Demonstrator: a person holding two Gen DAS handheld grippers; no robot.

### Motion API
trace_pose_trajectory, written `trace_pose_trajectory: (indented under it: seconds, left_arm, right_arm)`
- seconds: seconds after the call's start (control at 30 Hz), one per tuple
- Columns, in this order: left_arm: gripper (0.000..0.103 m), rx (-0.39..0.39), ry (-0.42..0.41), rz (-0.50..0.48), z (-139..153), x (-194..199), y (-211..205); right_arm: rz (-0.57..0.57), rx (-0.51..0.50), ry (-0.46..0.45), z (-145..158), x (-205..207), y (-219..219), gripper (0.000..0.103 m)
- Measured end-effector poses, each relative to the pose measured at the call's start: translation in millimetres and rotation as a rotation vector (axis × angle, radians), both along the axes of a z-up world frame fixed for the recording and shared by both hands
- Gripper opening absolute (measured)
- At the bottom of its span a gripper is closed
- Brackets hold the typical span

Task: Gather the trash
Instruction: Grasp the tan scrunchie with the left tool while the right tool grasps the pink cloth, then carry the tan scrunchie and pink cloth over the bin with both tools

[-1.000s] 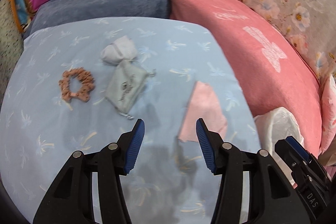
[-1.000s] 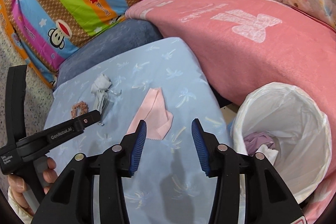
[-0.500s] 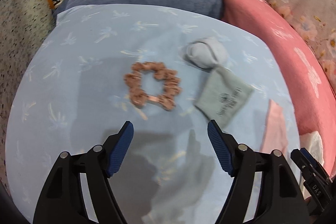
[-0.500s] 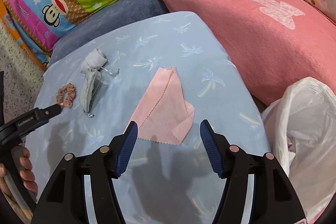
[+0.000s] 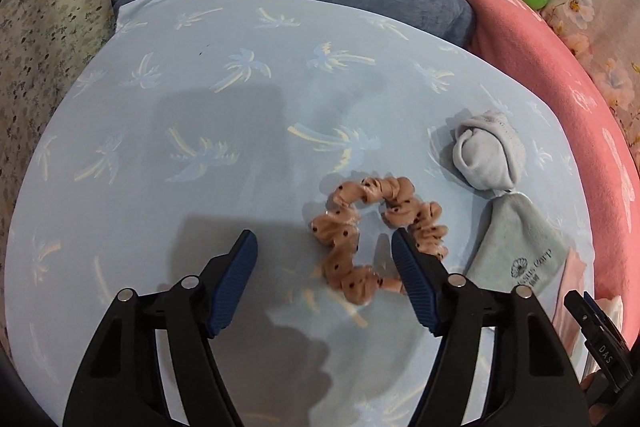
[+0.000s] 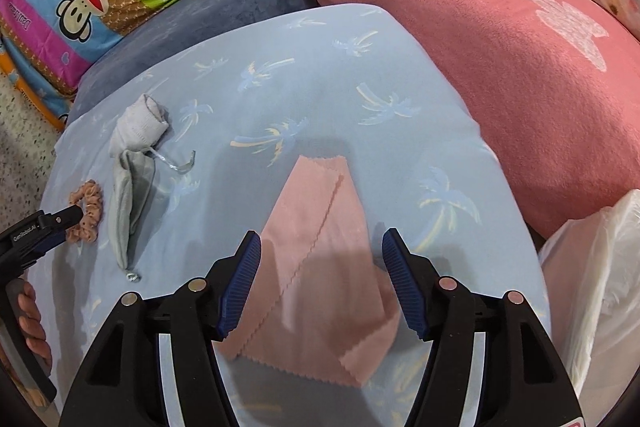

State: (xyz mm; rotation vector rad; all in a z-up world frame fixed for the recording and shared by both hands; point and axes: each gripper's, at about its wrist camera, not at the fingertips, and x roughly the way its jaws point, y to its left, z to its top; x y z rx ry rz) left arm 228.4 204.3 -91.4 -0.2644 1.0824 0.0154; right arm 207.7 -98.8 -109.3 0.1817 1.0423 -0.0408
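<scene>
Two grippers tilt steeply down, jaws spread: left gripper (image 5: 324, 247) beside the dotted tan fabric scrunchie (image 5: 374, 231) at lower centre-right, right gripper (image 6: 321, 247) straddling the folded pink cloth (image 6: 320, 267), lower centre.

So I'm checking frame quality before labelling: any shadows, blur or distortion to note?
Left wrist: fisheye bends the blue sheet; gripper shadows fall short of the sharp scrunchie. Right wrist: shadow crosses the pink cloth; the bin liner is washed out at the edge.
</scene>
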Motion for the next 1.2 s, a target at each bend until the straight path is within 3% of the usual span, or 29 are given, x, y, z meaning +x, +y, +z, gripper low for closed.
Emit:
trace_pose_trajectory:
  seconds: [0.13,0.23,0.3,0.4,0.47,0.73,1.2]
  left_arm:
    - [0.05,0.009,-0.017,-0.018,0.9,4.6,-1.7]
    - [0.033,0.002,-0.022,-0.035,0.8,5.5,-2.9]
    - [0.019,-0.003,-0.022,-0.044,0.5,4.9,-3.9]
    - [0.01,-0.01,-0.021,-0.06,0.8,3.2,-7.7]
    - [0.008,-0.024,-0.017,-0.07,1.9,0.1,-10.8]
    - [0.008,-0.039,-0.058,-0.098,24.6,-19.1,-26.6]
    - [0.008,-0.047,-0.198,-0.205,90.3,-59.9,-80.5]
  right_arm:
    - [0.009,-0.044,-0.01,-2.0,4.1,9.0,0.063]
    - [0.02,-0.082,-0.022,-2.6,1.7,16.0,0.057]
    - [0.033,-0.101,-0.026,-2.6,-1.5,19.8,0.046]
    - [0.049,-0.086,-0.021,-0.9,-5.5,24.1,0.025]
    - [0.064,-0.055,-0.008,-0.5,-10.4,26.8,0.004]
    - [0.095,-0.002,-0.025,14.1,-41.8,40.5,0.003]
    - [0.076,0.045,-0.179,89.3,-100.6,12.8,0.003]
